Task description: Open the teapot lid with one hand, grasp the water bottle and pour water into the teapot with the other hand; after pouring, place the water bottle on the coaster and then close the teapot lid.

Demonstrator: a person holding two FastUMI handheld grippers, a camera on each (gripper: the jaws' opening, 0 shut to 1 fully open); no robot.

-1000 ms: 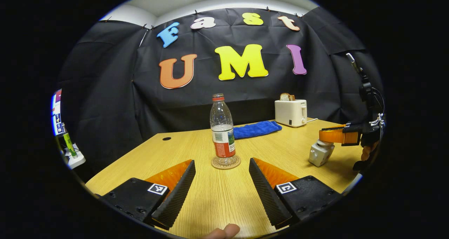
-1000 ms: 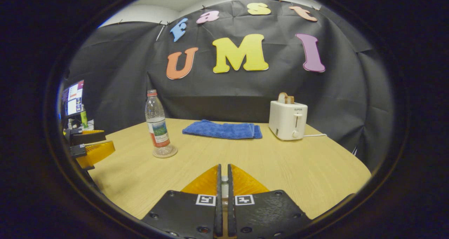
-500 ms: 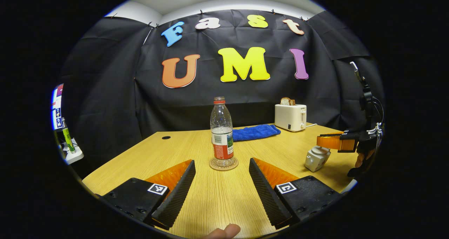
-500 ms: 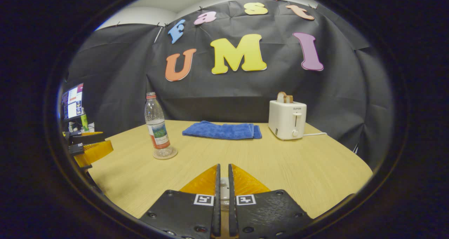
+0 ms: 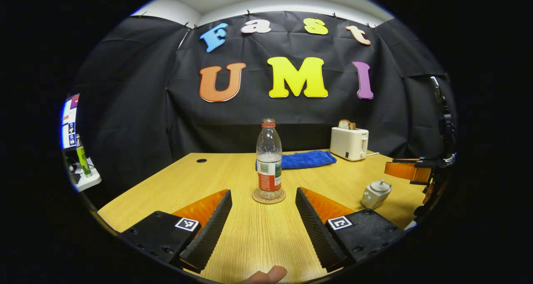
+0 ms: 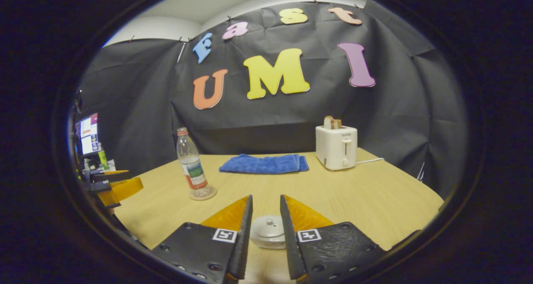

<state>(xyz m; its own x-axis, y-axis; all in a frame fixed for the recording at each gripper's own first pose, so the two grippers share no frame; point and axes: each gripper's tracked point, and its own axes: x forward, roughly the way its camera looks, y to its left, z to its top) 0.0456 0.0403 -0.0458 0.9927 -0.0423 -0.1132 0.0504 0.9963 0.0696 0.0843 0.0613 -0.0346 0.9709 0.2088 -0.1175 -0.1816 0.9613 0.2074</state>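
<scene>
**Right gripper lets go of the lid; teapot is closed**

Right gripper [image 6: 266,221] now has its fingers apart, with a clear gap on each side of the lid [image 6: 268,229], and it grips nothing. Half a second ago these fingers were pressed together on the lid knob; now they have opened and lifted a little. In the left gripper view this gripper [image 5: 406,170] hangs above and to the right of the teapot [image 5: 375,194], not touching it, and the lid sits on the pot.

Left gripper [image 5: 263,211] is wide open and empty, low over the table [image 5: 250,242], and it has stayed so. Between its fingers, farther off, the bottle [image 5: 269,160] stands upright on the coaster [image 5: 268,196], partly filled, cap on.

Farther back lie a blue towel [image 6: 264,164] and a toaster [image 6: 335,146], well apart from the work.

Judging from this, the last step seems done: bottle on the coaster, lid back on. Only pulling both grippers away remains, without knocking the teapot.
</scene>
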